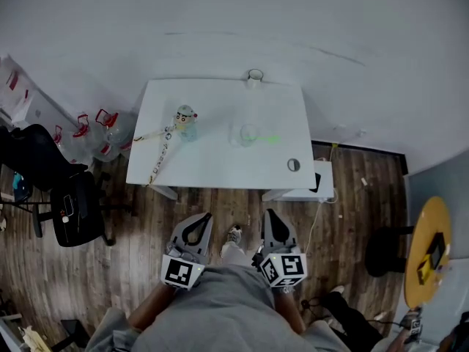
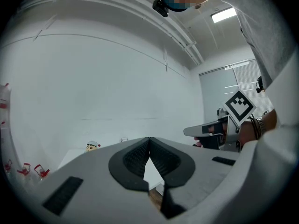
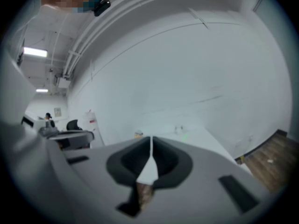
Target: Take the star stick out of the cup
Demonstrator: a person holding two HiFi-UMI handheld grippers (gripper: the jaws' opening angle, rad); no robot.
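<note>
On the white table (image 1: 212,169) stands a small cartoon-figure cup (image 1: 185,120), with a long patterned strip (image 1: 161,152) trailing from it toward the front left edge. A clear cup (image 1: 248,133) stands mid-table with a faint green mark (image 1: 272,139) beside it. I cannot tell which of these is the star stick. My left gripper (image 1: 199,219) and right gripper (image 1: 270,215) are held close to my body over the floor, short of the table, both shut and empty. The left gripper view shows its jaws (image 2: 149,142) closed, the figure cup (image 2: 92,146) far ahead.
A glass (image 1: 254,75) stands at the table's far edge and a small round object (image 1: 293,165) near the front right. A black office chair (image 1: 69,204) and water jugs (image 1: 95,134) are at left. A yellow round table (image 1: 429,248) is at right, a white box (image 1: 321,182) under the table.
</note>
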